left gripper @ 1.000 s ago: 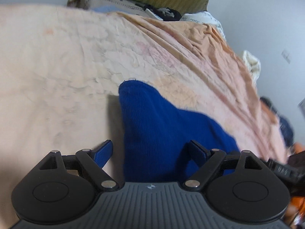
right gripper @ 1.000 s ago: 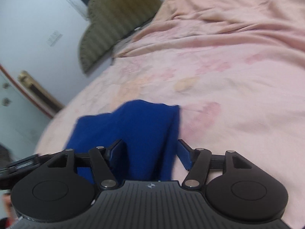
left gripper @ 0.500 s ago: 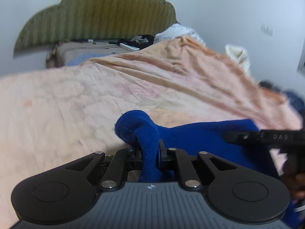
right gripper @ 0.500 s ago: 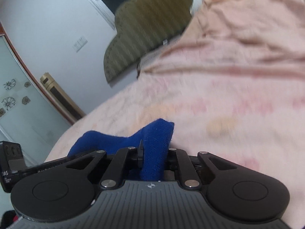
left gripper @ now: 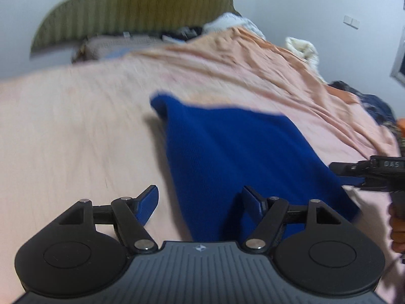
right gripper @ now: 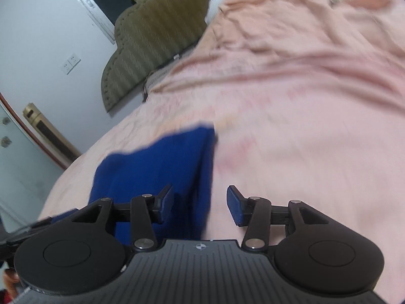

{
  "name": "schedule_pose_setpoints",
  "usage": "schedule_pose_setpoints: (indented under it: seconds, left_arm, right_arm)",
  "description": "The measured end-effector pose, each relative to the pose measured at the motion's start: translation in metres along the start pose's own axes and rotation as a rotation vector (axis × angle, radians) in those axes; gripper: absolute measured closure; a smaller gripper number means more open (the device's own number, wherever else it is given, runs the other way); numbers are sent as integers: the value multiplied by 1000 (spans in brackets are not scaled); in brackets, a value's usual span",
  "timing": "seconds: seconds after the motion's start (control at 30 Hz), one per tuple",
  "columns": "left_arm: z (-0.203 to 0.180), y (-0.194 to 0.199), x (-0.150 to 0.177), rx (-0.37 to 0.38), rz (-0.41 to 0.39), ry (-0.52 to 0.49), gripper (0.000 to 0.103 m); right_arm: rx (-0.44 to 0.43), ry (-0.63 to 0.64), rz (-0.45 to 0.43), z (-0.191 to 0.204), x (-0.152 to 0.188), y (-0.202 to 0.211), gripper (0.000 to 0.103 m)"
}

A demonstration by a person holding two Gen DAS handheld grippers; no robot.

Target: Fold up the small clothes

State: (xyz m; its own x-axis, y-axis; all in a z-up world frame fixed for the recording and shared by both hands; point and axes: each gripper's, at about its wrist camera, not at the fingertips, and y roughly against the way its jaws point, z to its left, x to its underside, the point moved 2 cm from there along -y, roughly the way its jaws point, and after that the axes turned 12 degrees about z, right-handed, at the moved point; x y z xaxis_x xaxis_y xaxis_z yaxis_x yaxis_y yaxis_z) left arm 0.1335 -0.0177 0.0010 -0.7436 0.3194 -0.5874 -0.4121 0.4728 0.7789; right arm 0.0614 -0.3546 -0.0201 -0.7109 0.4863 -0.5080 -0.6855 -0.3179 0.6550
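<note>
A wide bed with a pale pink sheet fills most of both views, and the sheet has deep wrinkles on its far right part. At the far end stands an olive green striped headboard against a white wall. Some mixed items lie at the far end of the bed below the headboard, too blurred to name. On the near middle of the bed lies the blue knitted cloth, flat on the sheet, with one corner pointing far and left. The left hand-held gripper is spread wide; its right finger is over the near edge of the cloth and its left finger is over the bare sheet, and neither finger holds anything. The right hand-held gripper is also wide apart and holds nothing; its left finger is over the right side of the cloth, and its right finger is over the sheet.
</note>
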Motion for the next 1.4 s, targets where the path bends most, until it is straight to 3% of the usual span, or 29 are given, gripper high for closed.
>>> schedule_pose_setpoints:
  seconds: [0.13, 0.17, 0.2, 0.23, 0.3, 0.33, 0.37, 0.4, 0.53, 0.6, 0.7, 0.77, 0.83, 0.87, 0.97, 1.0, 1.03, 1.13, 1.23, 1.4]
  left_arm:
    - [5, -8, 28, 149, 104, 113, 34]
    - [6, -10, 32, 166, 104, 132, 47]
    - [4, -8, 35, 164, 91, 129, 68]
    - [2, -10, 36, 186, 109, 122, 78]
    - [1, -10, 36, 187, 113, 141, 90]
    - [2, -9, 35, 183, 106, 144, 91]
    - [3, -4, 36, 186, 99, 159, 93]
    - [5, 1, 36, 189, 88, 176, 95]
    - [2, 27, 40, 145, 40, 147, 95]
    - [-6, 28, 45, 77, 52, 86, 95]
    - [-17, 31, 54, -27, 63, 46, 92]
    - [-24, 40, 57, -71, 31, 33, 91]
    - [-31, 43, 61, -105, 22, 42, 88]
    - [-33, 43, 65, -125, 29, 53, 83]
    - [-41, 36, 73, -195, 45, 66, 62]
    - [-43, 34, 76, -220, 50, 68, 51]
    - [-44, 34, 79, -239, 56, 69, 47]
    - [-46, 35, 88, -284, 55, 62, 45]
    - [-44, 34, 91, -303, 62, 66, 45]
    - [-45, 32, 92, -311, 64, 71, 45]
  right_arm:
    - [-141, -99, 68, -15, 40, 11, 54]
    - [-177, -113, 85, -16, 48, 10, 53]
    - [-199, -119, 99, -17, 54, 8, 52]
    - [-205, -119, 105, -15, 59, 7, 52]
    - [-227, -105, 113, -7, 64, 5, 61]
    - [-233, -114, 120, -6, 65, 3, 65]
    - [-233, -126, 127, -4, 64, 0, 78]
    - [-226, -137, 125, -3, 64, -3, 83]
    - [-236, -161, 78, 1, 70, 8, 87]
    - [-242, -155, 64, 1, 77, 17, 88]
    - [-67, -111, 45, 4, 87, 25, 82]
    - [48, -79, -57, 13, 93, 45, 78]
    - [153, 37, -168, 36, 98, 65, 76]
    - [161, 96, -184, 47, 100, 69, 74]
    - [82, 233, -122, 74, 106, 58, 73]
    - [72, 259, -95, 79, 108, 50, 69]
    - [84, 272, -71, 81, 109, 41, 71]
    - [218, 195, -32, 62, 107, 19, 75]
    - [181, 116, -76, 48, 107, 32, 75]
    - [242, 184, -107, 64, 111, 36, 63]
